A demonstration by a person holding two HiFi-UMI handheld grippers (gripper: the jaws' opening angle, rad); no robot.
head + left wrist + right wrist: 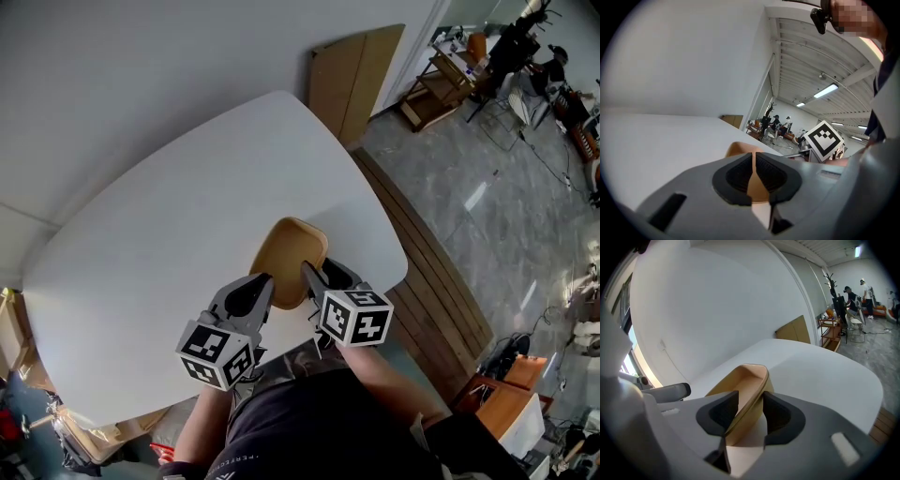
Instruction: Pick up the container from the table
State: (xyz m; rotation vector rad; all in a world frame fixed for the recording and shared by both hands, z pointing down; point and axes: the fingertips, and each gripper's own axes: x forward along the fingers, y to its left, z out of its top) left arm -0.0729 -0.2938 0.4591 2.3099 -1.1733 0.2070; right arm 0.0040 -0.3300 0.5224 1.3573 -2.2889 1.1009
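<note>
A tan, shallow container [291, 242] sits on the white table [159, 234] near its front edge. My left gripper [264, 281] is at the container's near left rim. In the left gripper view the jaws are almost together, and the tan wall [738, 149] fills the thin slit between them [753, 169]. My right gripper [309, 273] is at the near right rim. Its jaws [750, 411] stand wide apart, and the container's side wall [746, 380] runs slanted through the gap with room on both sides.
A brown board [356, 80] leans against the wall past the table's far corner. To the right of the table runs a wooden strip [441, 281], then grey floor. People and furniture [853, 298] are far off in the room.
</note>
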